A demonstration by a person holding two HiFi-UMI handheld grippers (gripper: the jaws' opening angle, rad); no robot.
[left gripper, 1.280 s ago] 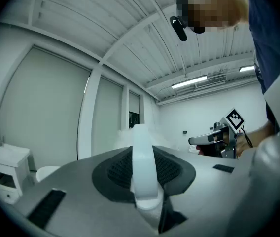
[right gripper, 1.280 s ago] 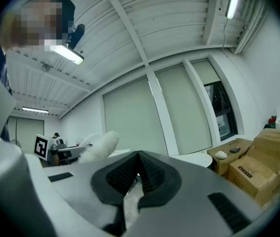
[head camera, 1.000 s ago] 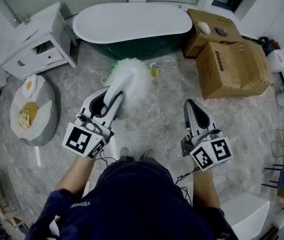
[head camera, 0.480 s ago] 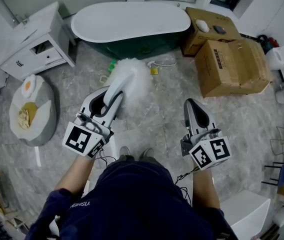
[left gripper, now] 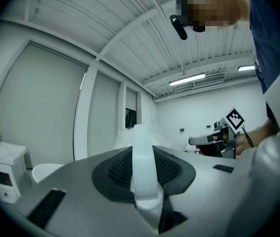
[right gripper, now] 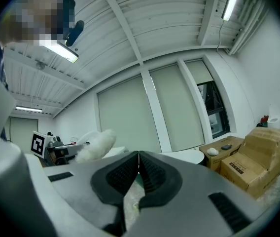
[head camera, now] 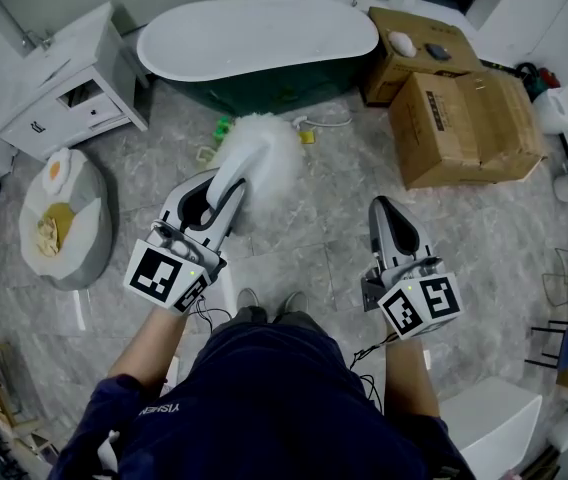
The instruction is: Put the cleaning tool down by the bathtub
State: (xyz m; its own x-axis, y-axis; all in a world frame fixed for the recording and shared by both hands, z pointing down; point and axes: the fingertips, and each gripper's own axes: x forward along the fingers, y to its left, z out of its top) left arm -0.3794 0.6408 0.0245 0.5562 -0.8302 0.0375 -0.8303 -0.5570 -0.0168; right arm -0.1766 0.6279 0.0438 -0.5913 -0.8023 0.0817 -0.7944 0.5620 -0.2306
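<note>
The cleaning tool is a fluffy white duster [head camera: 261,156] on a pale handle [head camera: 226,183]. My left gripper [head camera: 226,188] is shut on that handle and holds the duster up over the floor in front of the bathtub [head camera: 259,40]. In the left gripper view the handle [left gripper: 142,164] stands clamped between the dark pads. The white and dark green tub lies at the far wall. My right gripper [head camera: 384,213] is shut with nothing in it, to the right; its pads [right gripper: 152,174] meet at the tips. From the right gripper view the duster [right gripper: 95,144] shows at the left.
Cardboard boxes [head camera: 464,123] stand right of the tub, a white vanity cabinet [head camera: 69,78] to its left. A round cushion with a fried-egg toy [head camera: 64,218] lies on the floor at left. Small green and yellow items [head camera: 222,128] lie in front of the tub.
The view has crept slightly forward toward the tub. Both grippers keep their places and the left one still holds the duster.
</note>
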